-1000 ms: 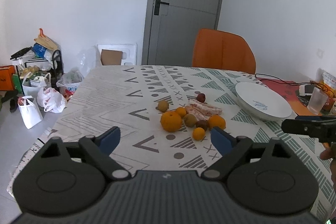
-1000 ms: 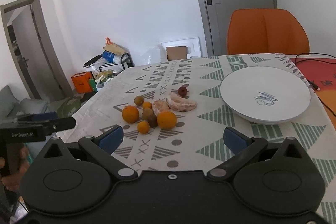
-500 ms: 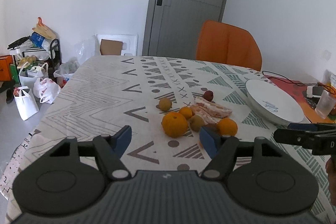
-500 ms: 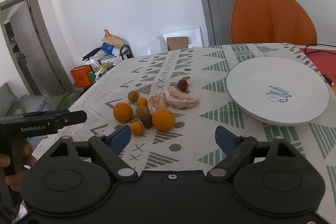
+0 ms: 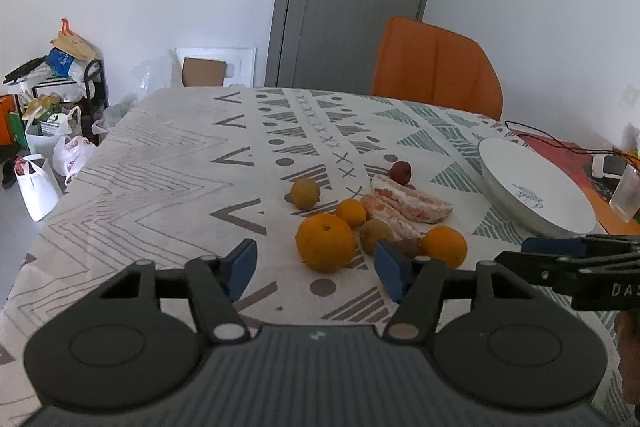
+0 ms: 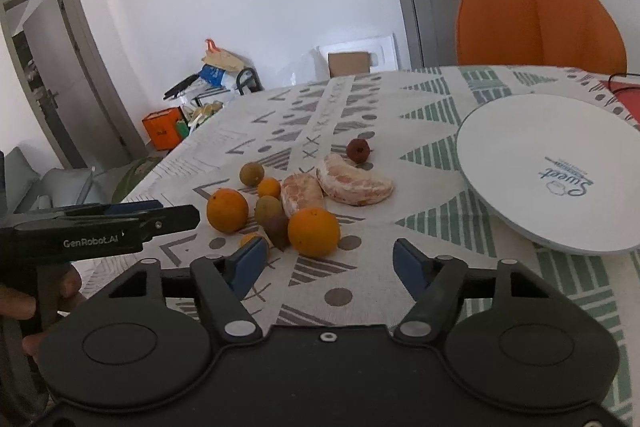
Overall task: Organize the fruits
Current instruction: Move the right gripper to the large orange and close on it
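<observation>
A pile of fruit lies on the patterned tablecloth: a large orange [image 5: 325, 242], a second orange [image 5: 445, 246], small tangerines, brown kiwis, two peeled citrus pieces [image 5: 408, 203] and a dark red fruit [image 5: 400, 172]. My left gripper [image 5: 316, 269] is open just in front of the large orange. My right gripper [image 6: 330, 265] is open just short of the near orange [image 6: 314, 231]. A white plate [image 6: 560, 167] stands empty at the right.
An orange chair [image 5: 436, 67] stands at the table's far side. A glass [image 5: 626, 193] and cables lie on a red mat at the far right. Bags and boxes [image 5: 44, 131] crowd the floor at the left.
Both grippers have moved forward toward the fruit pile and their jaws have narrowed somewhat. The fruit has not moved.
</observation>
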{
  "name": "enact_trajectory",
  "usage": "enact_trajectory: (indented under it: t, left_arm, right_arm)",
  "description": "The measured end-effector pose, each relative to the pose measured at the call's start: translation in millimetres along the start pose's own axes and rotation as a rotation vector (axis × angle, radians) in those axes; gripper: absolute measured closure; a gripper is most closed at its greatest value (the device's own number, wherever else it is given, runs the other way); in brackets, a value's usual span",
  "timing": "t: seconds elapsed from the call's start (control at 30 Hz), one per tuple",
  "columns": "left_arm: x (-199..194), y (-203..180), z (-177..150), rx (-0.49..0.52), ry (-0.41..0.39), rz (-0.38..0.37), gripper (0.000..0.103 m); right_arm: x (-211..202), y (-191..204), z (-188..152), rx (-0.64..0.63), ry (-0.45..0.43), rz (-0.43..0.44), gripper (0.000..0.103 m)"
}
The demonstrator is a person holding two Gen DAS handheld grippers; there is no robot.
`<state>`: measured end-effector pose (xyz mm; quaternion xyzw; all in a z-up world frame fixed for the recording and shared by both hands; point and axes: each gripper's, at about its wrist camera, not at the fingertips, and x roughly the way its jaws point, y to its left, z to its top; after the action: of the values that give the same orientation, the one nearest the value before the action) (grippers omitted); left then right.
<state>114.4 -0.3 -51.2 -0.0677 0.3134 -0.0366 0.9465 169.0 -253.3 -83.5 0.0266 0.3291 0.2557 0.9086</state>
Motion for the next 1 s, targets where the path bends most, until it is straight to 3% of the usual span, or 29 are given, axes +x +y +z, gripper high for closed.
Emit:
enact_trajectory:
  t: [0.5, 0.53, 0.57, 1.0]
  left_arm:
    - [14.4, -13.1, -5.5, -0.004, 0.046, -0.06, 0.046]
    - [14.2, -13.7, -5.1, -0.006, 0.048, -0.062, 0.047]
    - [14.1, -14.7, -4.9, -0.003, 0.047, -0.063, 0.047]
    - [21.3, -40.3, -7.7, 0.06, 0.055, -0.11, 0.05]
  right_arm:
    - [38.7, -1.3, 7.2, -0.013, 0.055, 0.054, 0.044]
    - [42.1, -1.6, 6.7, -0.013, 0.062, 0.058, 0.051]
    - [45.1, -1.9, 6.0, -0.012, 0.072, 0.065, 0.069]
    - [19.7, -23.0, -0.8, 0.052, 0.027, 0.05, 0.071]
